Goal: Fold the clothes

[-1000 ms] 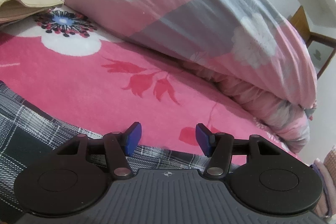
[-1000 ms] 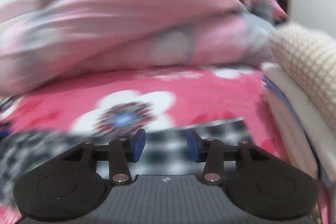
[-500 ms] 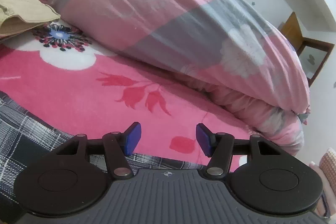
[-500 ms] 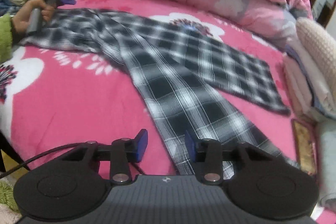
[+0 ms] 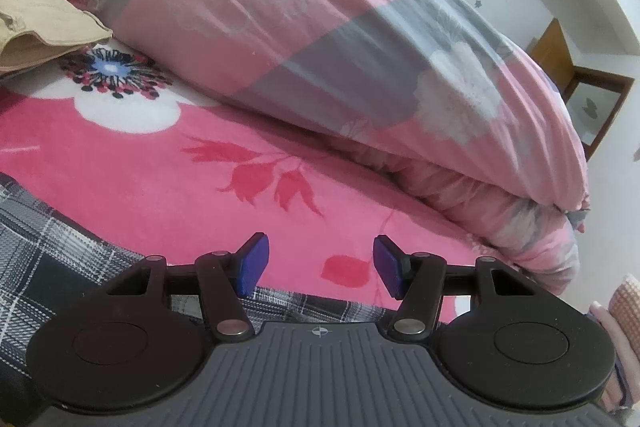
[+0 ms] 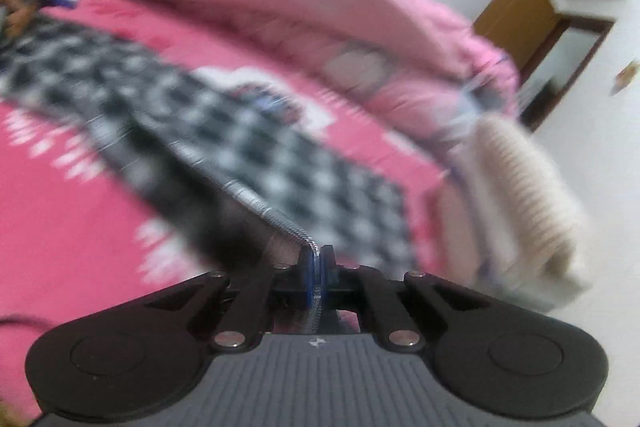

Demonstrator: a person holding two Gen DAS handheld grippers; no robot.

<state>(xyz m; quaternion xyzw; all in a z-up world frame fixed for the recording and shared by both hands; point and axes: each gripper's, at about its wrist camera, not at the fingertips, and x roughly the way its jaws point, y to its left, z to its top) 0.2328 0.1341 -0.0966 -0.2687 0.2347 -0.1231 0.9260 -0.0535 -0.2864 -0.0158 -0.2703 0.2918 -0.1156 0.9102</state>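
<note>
Bed sheet (image 5: 168, 163): under everything.
Quilt (image 5: 320, 39): on the sheet, from 11 to 2 o'clock, behind the plaid trousers (image 6: 248, 147).
Plaid trousers: spread on the sheet, 9 to 12 o'clock in the right view.
Folded clothes stack (image 6: 520, 187): 3 o'clock, beside the trousers.
Beige garment (image 5: 36, 27): 10 o'clock, left of the quilt.
</note>
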